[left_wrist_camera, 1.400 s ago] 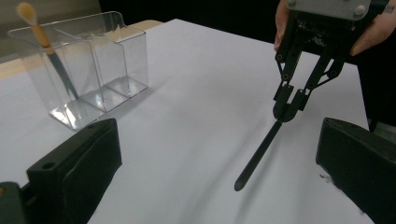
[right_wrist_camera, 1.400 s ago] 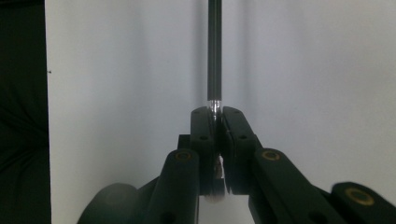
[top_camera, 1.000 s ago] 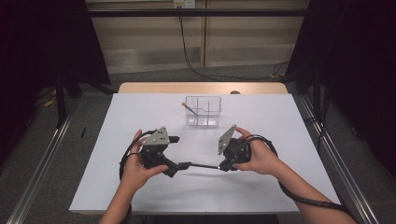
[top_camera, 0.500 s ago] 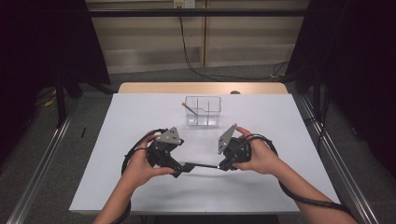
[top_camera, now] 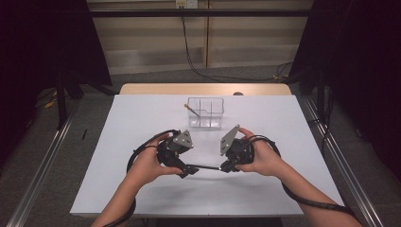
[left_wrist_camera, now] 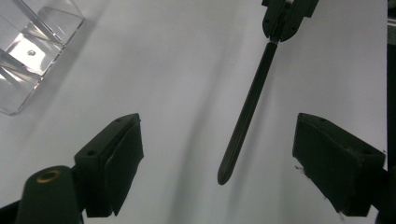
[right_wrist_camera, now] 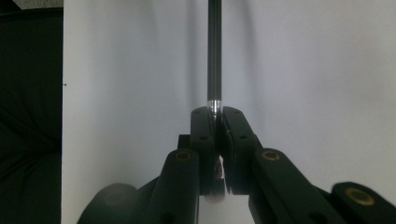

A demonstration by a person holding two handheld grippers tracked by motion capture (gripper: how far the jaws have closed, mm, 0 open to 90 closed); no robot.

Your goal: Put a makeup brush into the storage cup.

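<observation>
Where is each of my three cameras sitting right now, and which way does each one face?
High view: above the person's side, facing forward and down on the white table; forearms, left gripper and right gripper enter from below.
Left gripper view: rides the left gripper, looking between open jaws toward the right gripper.
Right gripper view: rides the right gripper, looking along shut jaws.
Shared: the black pen, the table.

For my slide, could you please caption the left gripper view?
Open left tongs flank the free end of a black pen held by the right tongs, clear box beyond.
</observation>
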